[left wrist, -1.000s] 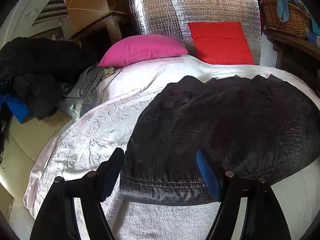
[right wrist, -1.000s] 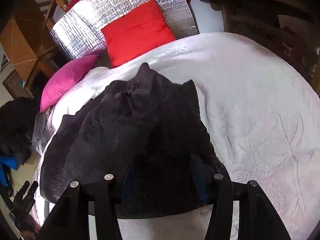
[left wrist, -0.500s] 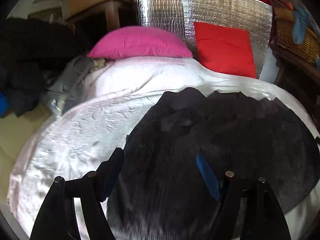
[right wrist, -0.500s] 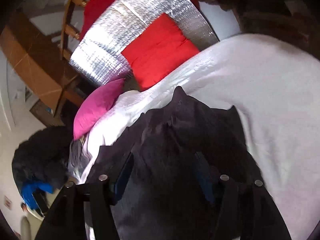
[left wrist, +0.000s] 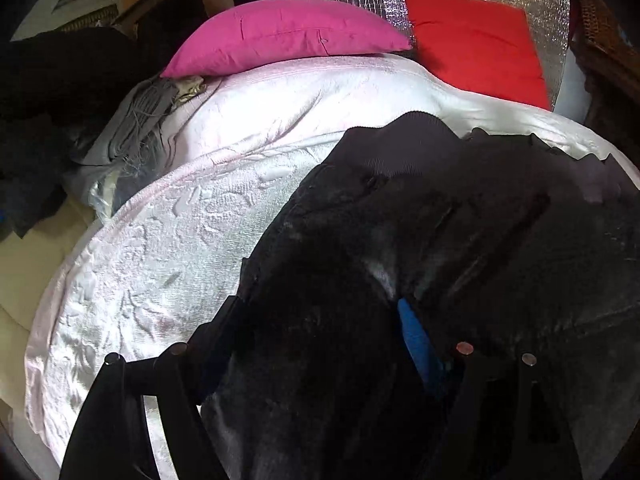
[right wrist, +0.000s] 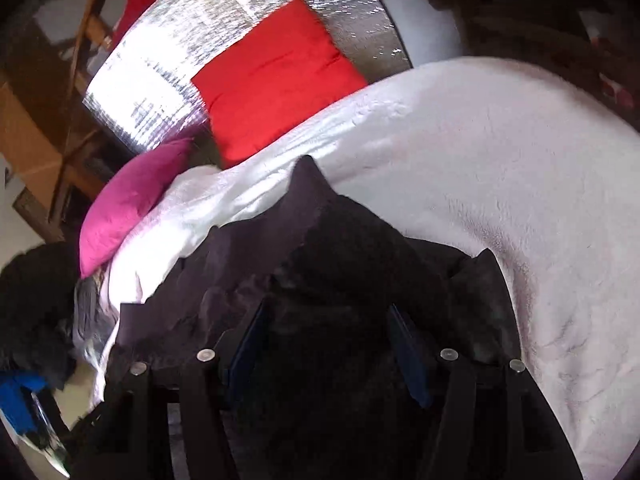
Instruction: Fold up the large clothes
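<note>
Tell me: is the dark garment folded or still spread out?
Partly folded: the dark garment lies in overlapping layers on the white bedspread, bunched, not flat.

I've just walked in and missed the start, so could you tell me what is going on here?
A person with a gripper in each hand is folding a large dark garment on a bed covered by a white blanket. The left gripper and right gripper both have their fingers spread wide over the dark cloth. A pink pillow and a red cushion lie at the head of the bed.
</note>
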Tool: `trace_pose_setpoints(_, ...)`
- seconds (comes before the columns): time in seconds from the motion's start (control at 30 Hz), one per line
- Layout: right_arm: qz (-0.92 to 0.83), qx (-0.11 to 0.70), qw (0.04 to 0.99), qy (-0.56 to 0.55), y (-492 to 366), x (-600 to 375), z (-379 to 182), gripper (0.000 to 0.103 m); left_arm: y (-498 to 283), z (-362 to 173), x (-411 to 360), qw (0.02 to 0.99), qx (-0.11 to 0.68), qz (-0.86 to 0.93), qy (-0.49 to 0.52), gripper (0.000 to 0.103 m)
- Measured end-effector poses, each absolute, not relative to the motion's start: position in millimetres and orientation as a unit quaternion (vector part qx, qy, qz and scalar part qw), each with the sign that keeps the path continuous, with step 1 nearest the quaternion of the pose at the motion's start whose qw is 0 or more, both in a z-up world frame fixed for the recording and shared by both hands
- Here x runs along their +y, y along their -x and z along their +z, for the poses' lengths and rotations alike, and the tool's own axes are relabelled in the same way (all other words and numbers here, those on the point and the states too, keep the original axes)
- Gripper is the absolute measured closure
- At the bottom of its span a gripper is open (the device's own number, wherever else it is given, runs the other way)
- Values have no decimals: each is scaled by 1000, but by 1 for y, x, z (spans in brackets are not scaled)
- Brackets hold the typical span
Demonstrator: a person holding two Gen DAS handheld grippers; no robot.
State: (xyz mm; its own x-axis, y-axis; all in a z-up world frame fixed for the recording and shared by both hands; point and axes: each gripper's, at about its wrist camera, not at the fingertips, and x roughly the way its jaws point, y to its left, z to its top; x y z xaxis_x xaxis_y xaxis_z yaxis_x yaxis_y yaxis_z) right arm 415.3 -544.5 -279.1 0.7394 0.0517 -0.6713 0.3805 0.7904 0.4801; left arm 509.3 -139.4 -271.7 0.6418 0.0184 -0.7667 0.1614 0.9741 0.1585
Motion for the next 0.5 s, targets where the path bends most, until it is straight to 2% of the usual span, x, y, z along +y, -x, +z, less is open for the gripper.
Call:
trace_pose_setpoints(0.23, -45, 327, 879, -344, -364, -537, -251, 32, -462, -232, -127, 915, 383, -61, -107, 24)
trace_pose_setpoints(0.5, -30, 340, 880, -329, -298, -515, -242, 31, -395, -233, -110, 914, 379, -58, -129, 23)
